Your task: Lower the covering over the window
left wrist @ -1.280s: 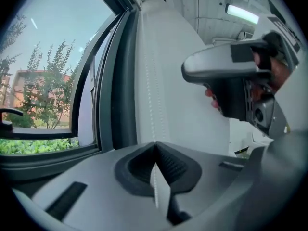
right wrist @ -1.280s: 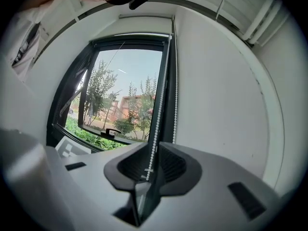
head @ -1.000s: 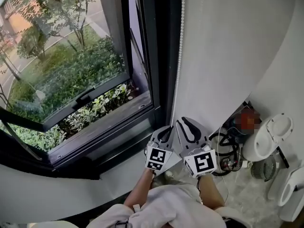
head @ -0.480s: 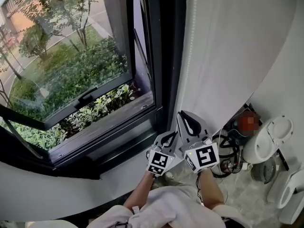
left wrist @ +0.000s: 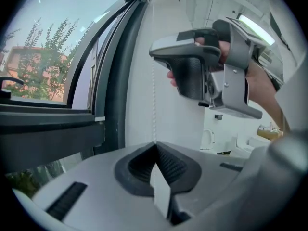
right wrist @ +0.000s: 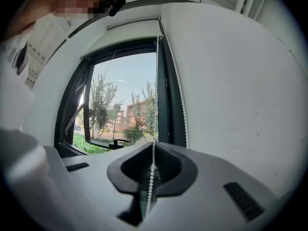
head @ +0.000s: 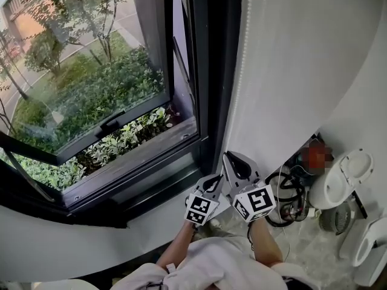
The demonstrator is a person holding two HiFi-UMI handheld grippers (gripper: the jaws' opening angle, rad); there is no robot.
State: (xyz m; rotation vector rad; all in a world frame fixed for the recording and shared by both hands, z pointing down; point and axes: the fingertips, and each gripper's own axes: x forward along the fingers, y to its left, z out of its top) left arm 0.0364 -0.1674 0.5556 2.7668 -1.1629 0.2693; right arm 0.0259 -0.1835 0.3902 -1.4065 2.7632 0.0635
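R hand-held gripper (right wrist: 153, 150) just closed on white bead chain (right wrist: 151, 176), taut, vertical

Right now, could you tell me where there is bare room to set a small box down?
The white ledge below the dark window frame looks bare, and so does the pale floor before the white appliances. The corner beside them is crowded with coiled cables.

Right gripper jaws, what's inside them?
A white bead chain runs between the right gripper's jaws, which have just been closing and pinch it. Its lower end is hidden under the gripper body.
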